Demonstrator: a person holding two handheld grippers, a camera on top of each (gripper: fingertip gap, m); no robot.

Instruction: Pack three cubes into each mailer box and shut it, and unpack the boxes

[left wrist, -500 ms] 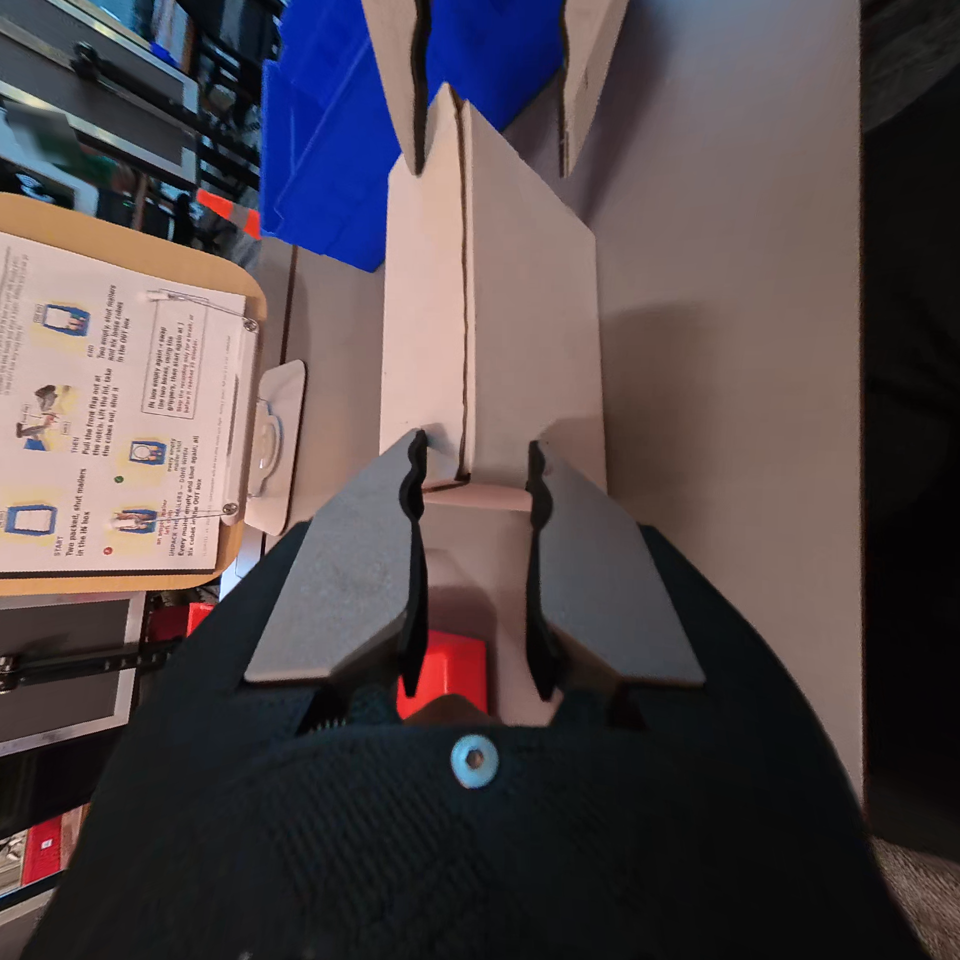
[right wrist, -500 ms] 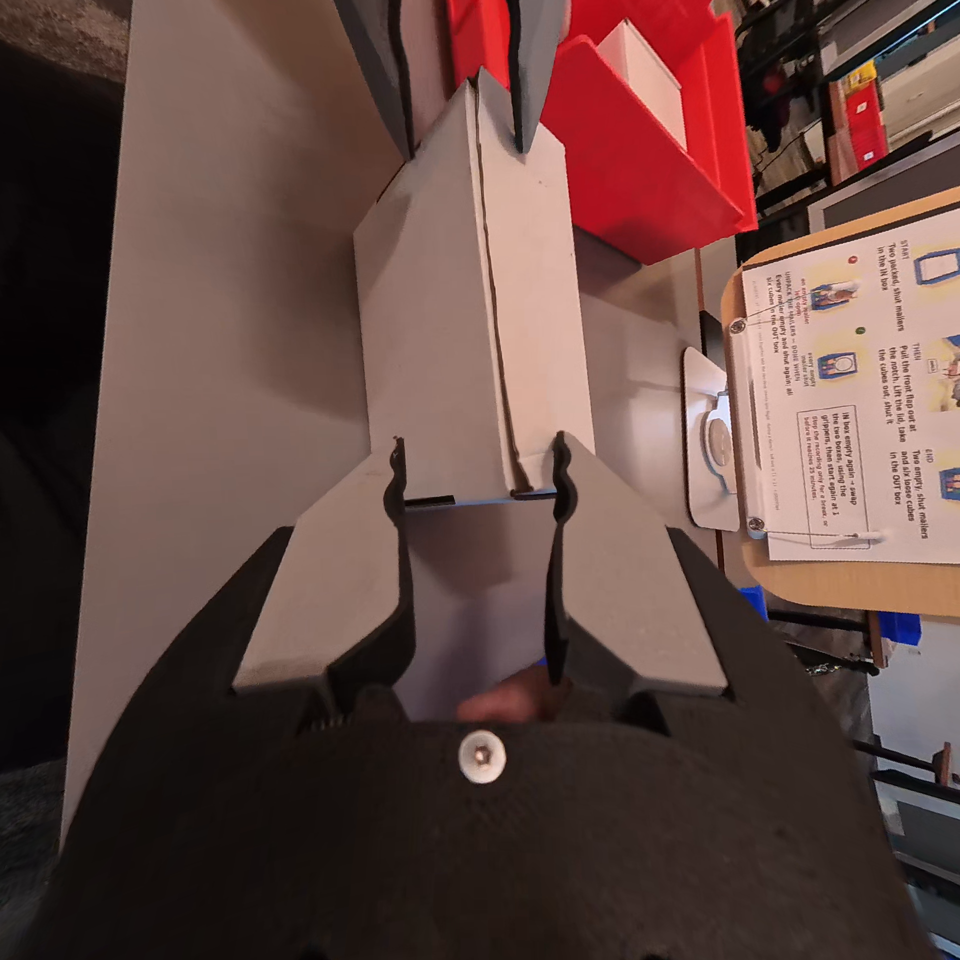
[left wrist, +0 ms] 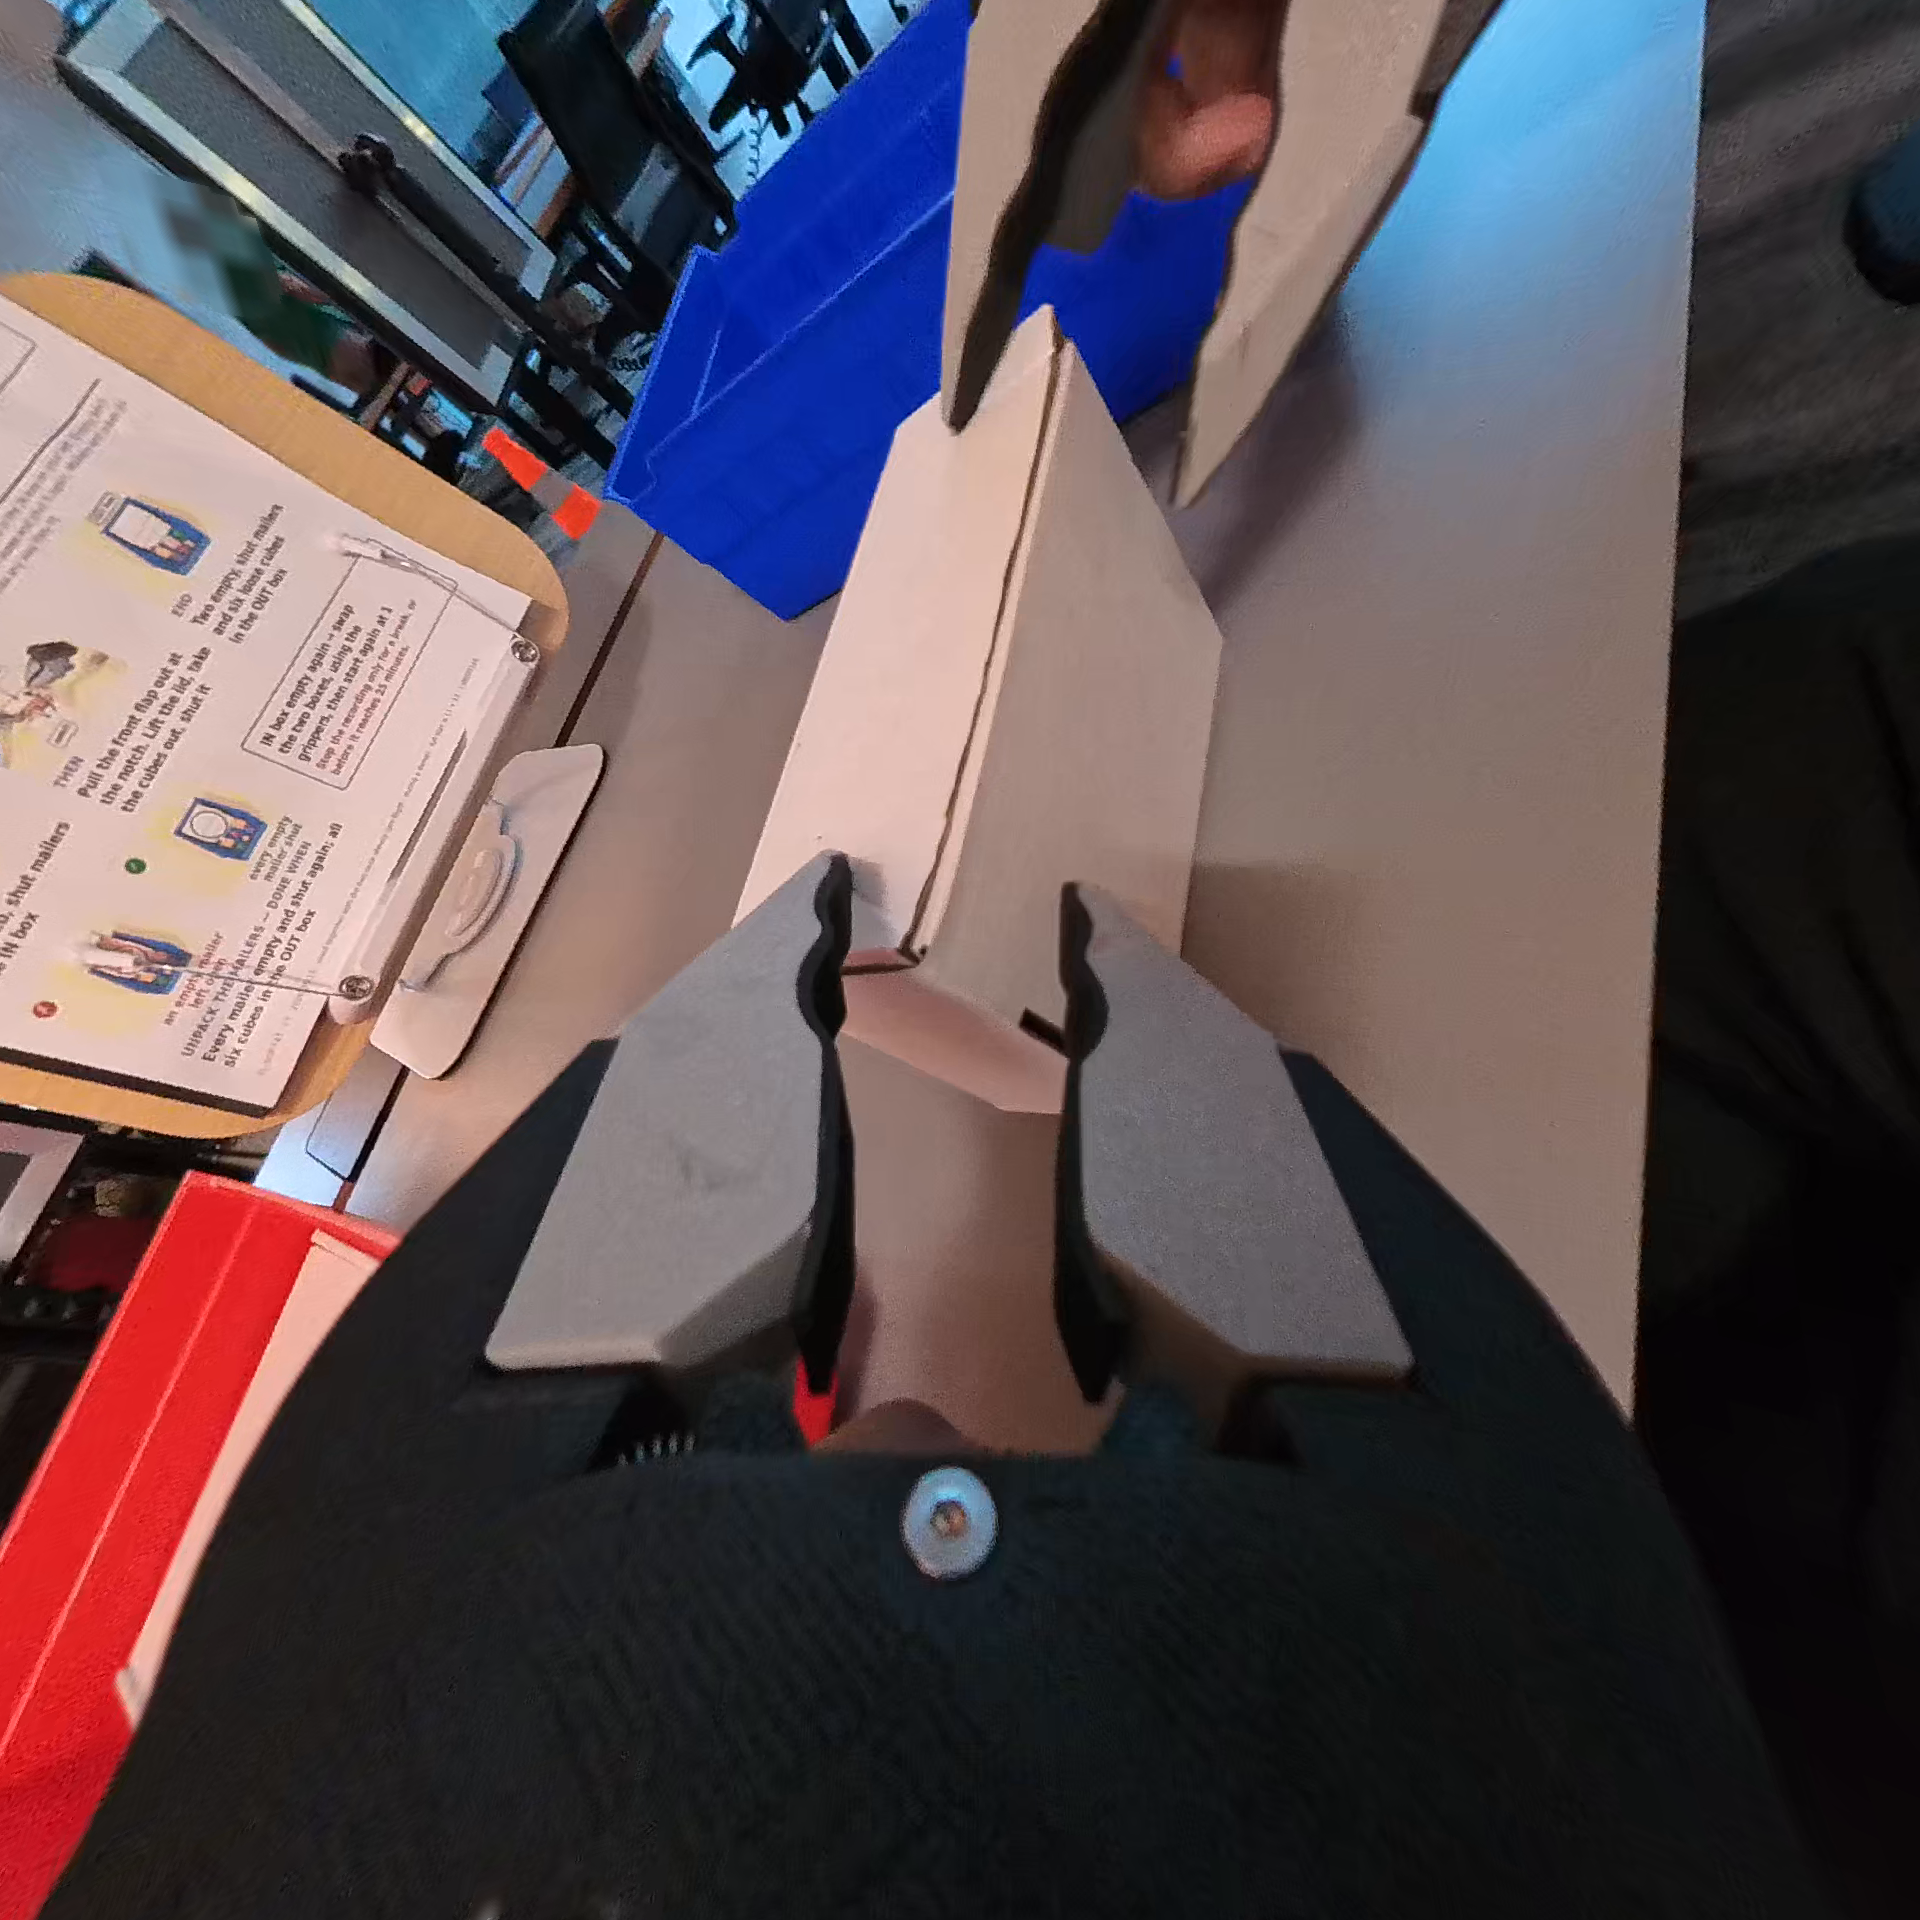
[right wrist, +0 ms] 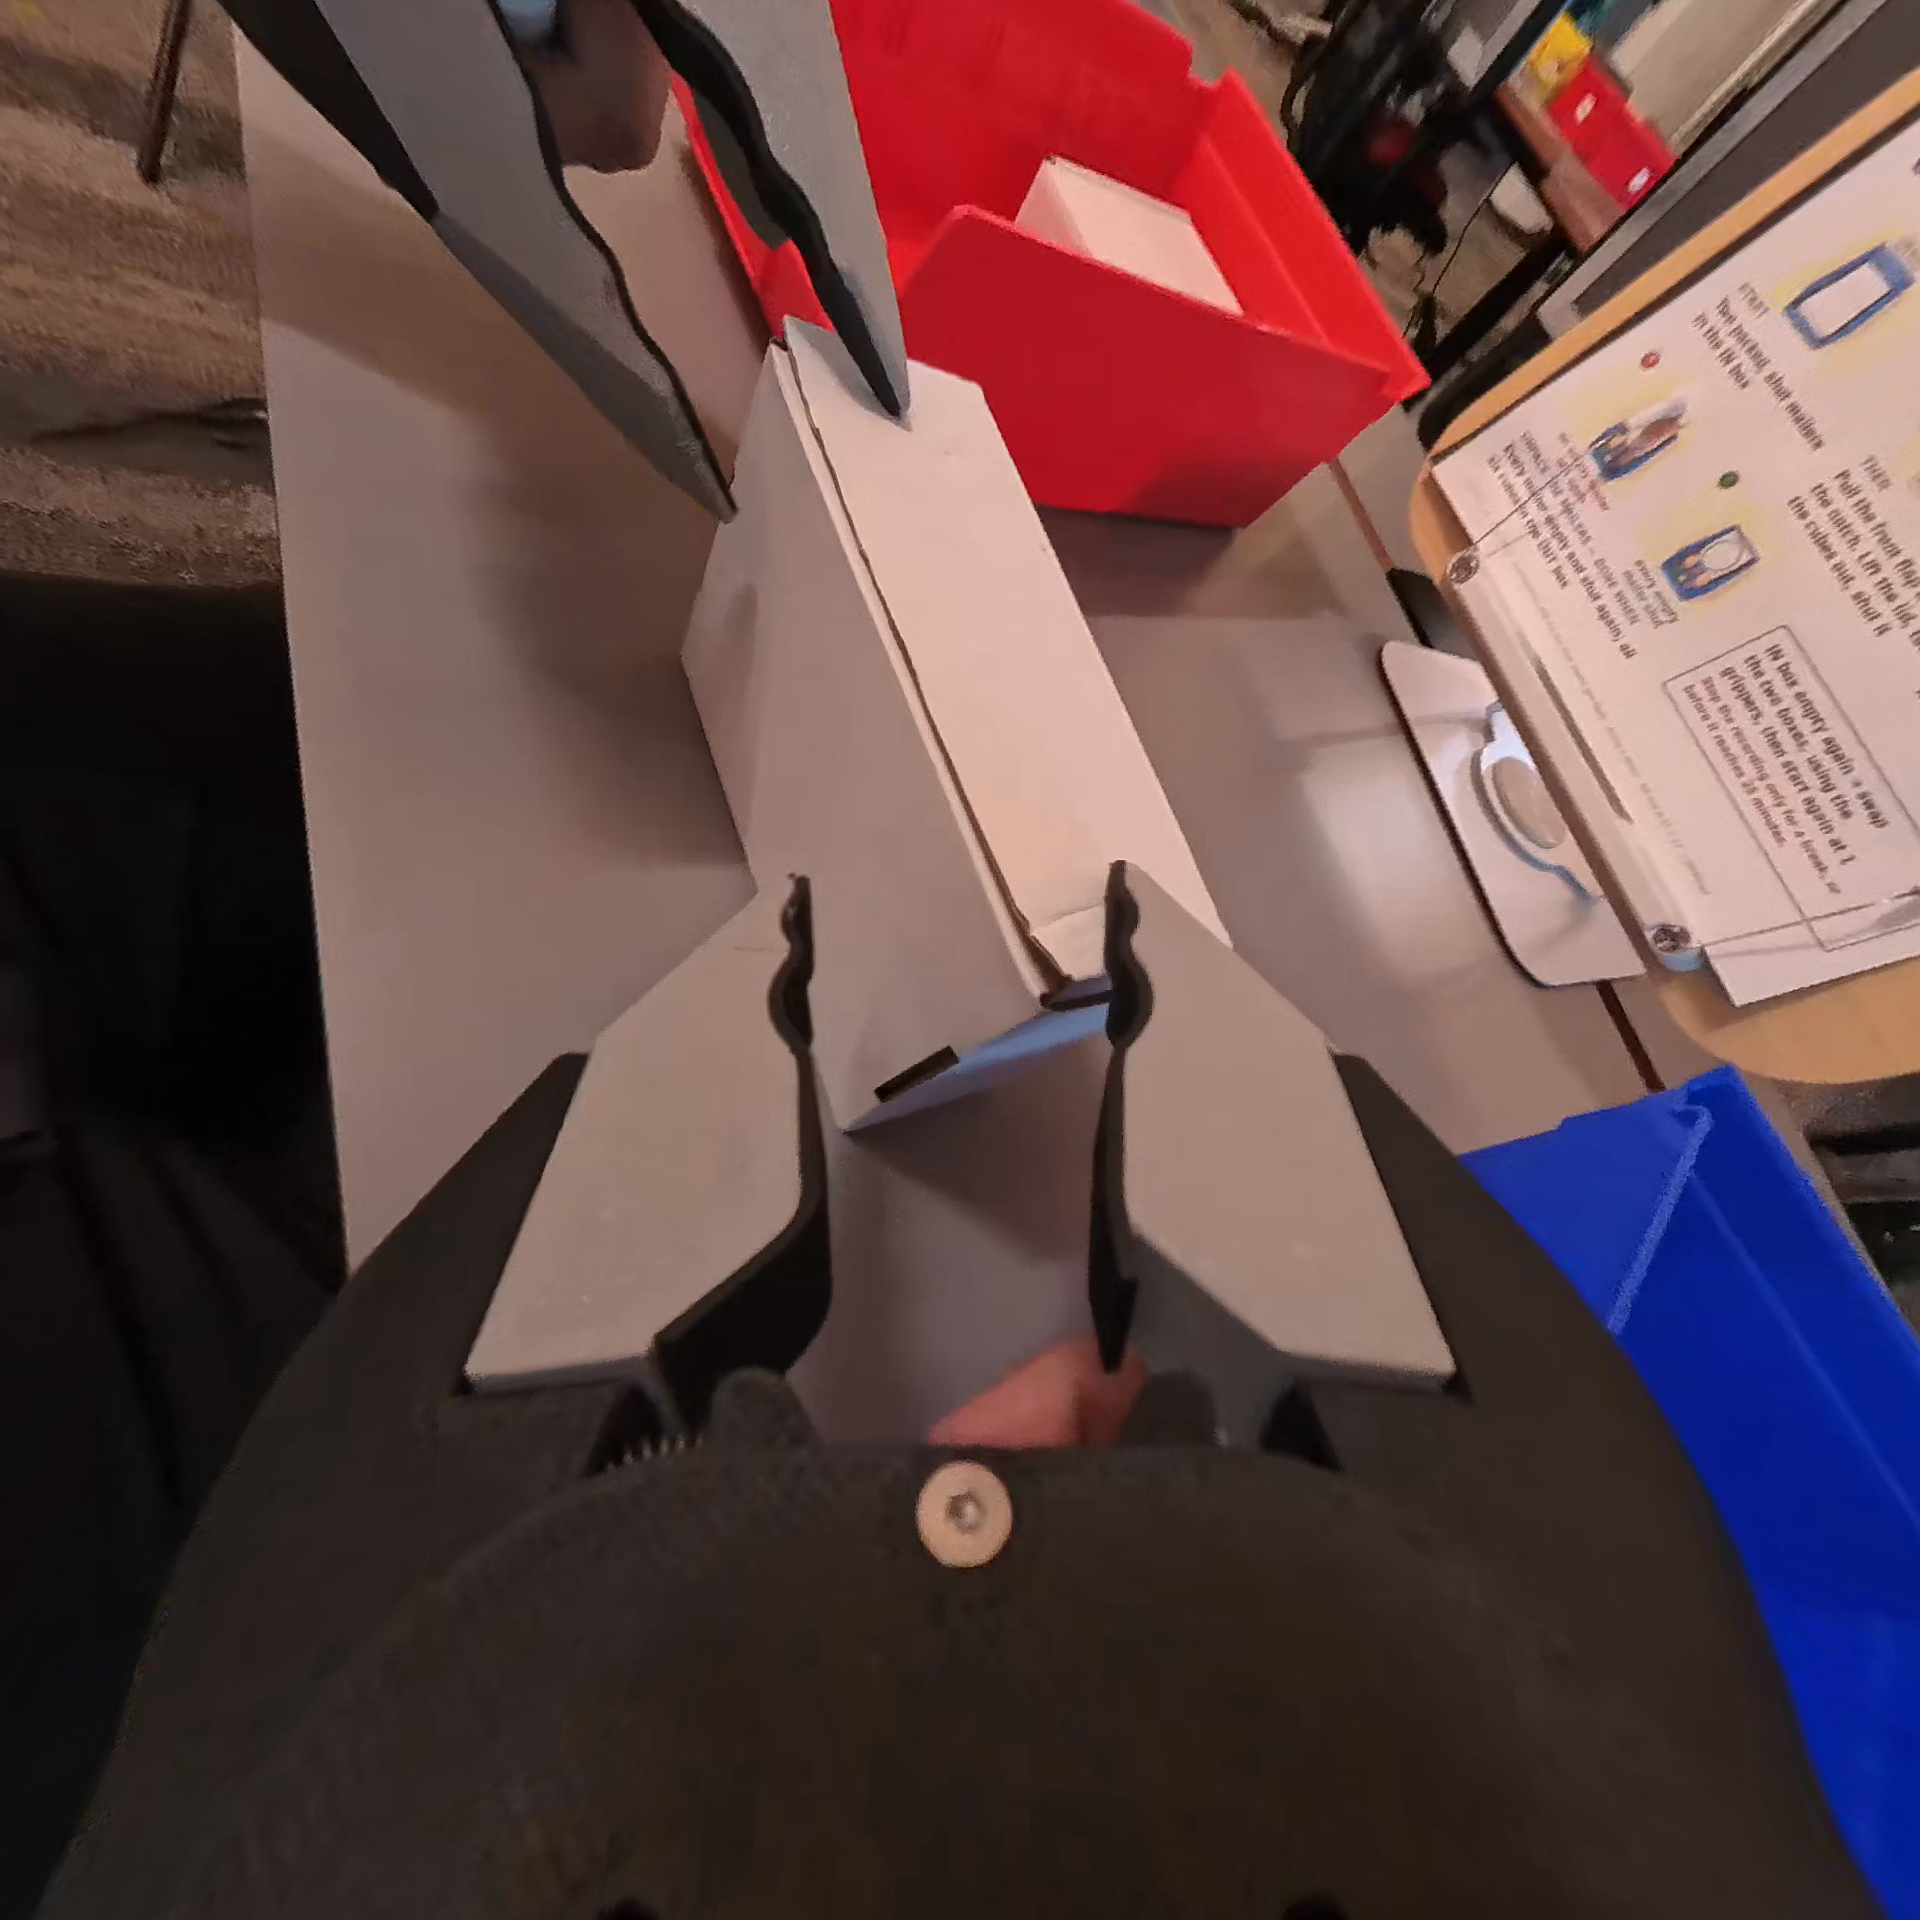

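One white mailer box (left wrist: pixel 997 717) is lying between two hand-held grippers, left (left wrist: pixel 951 914) and right (right wrist: pixel 956 925), each wide open and gripping nothing; one red bin (right wrist: pixel 1122 343) is sitting beyond the right one.

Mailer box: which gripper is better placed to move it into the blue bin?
Likely right: blue bin lies beside the right gripper; the left gripper, also open, sits by the red bin.

The right gripper (right wrist: pixel 956 935), jaws apart, straddles one end of the closed white mailer box (right wrist: pixel 914 665).
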